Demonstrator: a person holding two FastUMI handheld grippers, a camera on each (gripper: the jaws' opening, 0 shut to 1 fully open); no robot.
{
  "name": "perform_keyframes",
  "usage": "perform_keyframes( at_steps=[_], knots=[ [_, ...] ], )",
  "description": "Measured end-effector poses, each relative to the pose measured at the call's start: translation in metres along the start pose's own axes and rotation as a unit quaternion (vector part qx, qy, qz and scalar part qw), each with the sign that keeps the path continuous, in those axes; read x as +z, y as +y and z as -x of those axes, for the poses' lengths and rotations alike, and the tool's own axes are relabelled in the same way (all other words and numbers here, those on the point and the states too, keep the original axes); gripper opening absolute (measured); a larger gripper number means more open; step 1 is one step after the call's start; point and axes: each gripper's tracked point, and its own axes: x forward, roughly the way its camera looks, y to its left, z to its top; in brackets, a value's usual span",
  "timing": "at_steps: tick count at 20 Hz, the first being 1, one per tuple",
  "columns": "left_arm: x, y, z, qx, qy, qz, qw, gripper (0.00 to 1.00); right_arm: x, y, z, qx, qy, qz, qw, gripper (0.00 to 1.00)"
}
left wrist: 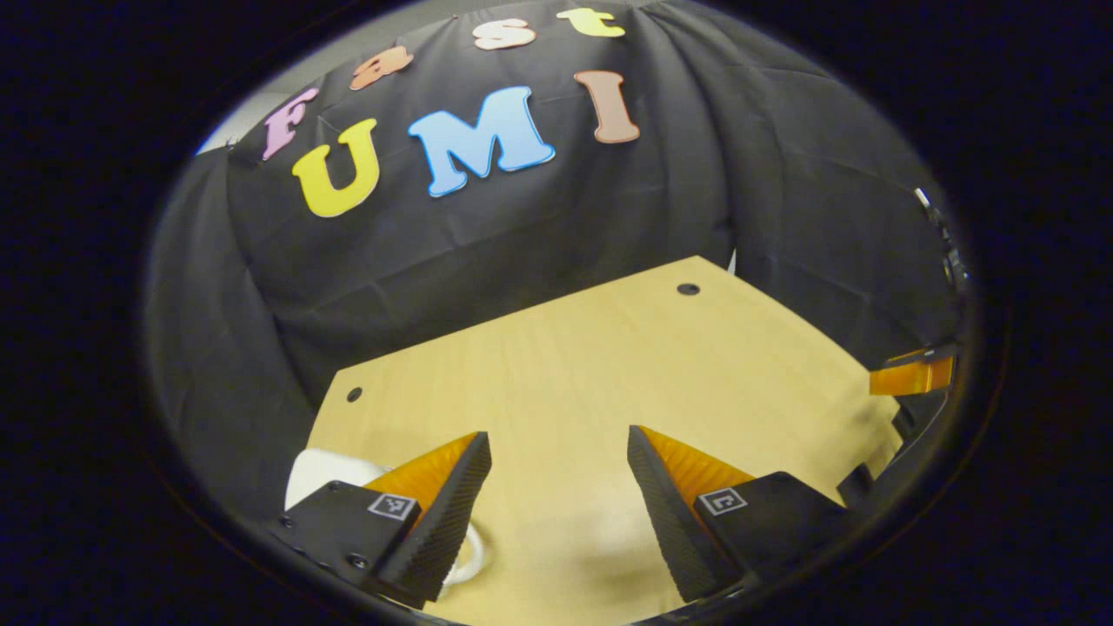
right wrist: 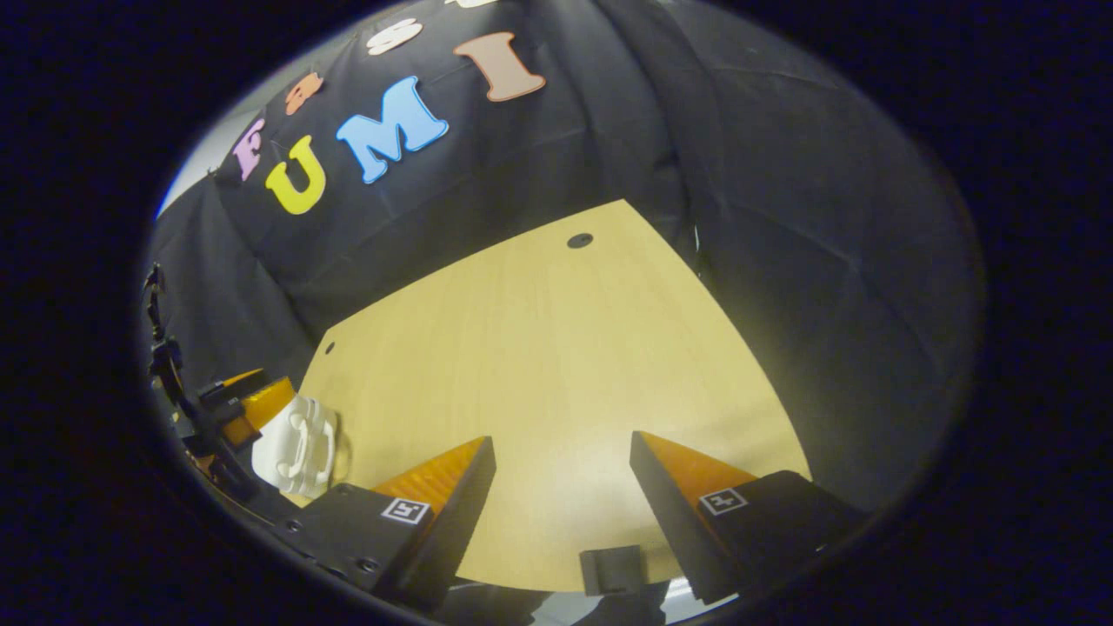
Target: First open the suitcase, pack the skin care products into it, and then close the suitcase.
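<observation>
A small white ribbed suitcase (right wrist: 296, 443) with a handle on its side sits at the left edge of the wooden table (right wrist: 556, 348). In the left gripper view a white part of the suitcase (left wrist: 317, 474) shows low on the left, partly hidden behind my left finger. My left gripper (left wrist: 557, 436) is open over bare tabletop, nothing between its fingers. My right gripper (right wrist: 562, 441) is open too, over the table's near edge. One finger (right wrist: 261, 398) of the left gripper shows just behind the suitcase; whether they touch I cannot tell.
The light wooden table (left wrist: 609, 365) has two small dark holes (left wrist: 688, 289) near its far corners, and black cloth hangs behind it and to both sides. A small dark block (right wrist: 613, 567) sits at the near edge. The right gripper's finger (left wrist: 913, 376) shows at the far right.
</observation>
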Motion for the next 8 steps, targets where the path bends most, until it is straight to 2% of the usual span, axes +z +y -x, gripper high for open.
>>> perform_keyframes(
  at_steps=[4,5,8],
  knots=[
    [0.031,-0.08,-0.023,-0.015,-0.047,0.063,0.997,1.0,0.048,-0.046,0.011,-0.028,-0.082,0.056,0.995,0.96],
    [0.035,-0.098,-0.029,-0.025,-0.044,0.076,0.996,1.0,0.059,-0.058,0.012,-0.037,-0.104,0.07,0.991,0.95],
    [0.039,-0.125,-0.038,-0.023,-0.02,0.091,0.995,1.0,0.092,-0.088,0.01,-0.05,-0.17,0.092,0.98,0.95]
  ],
)
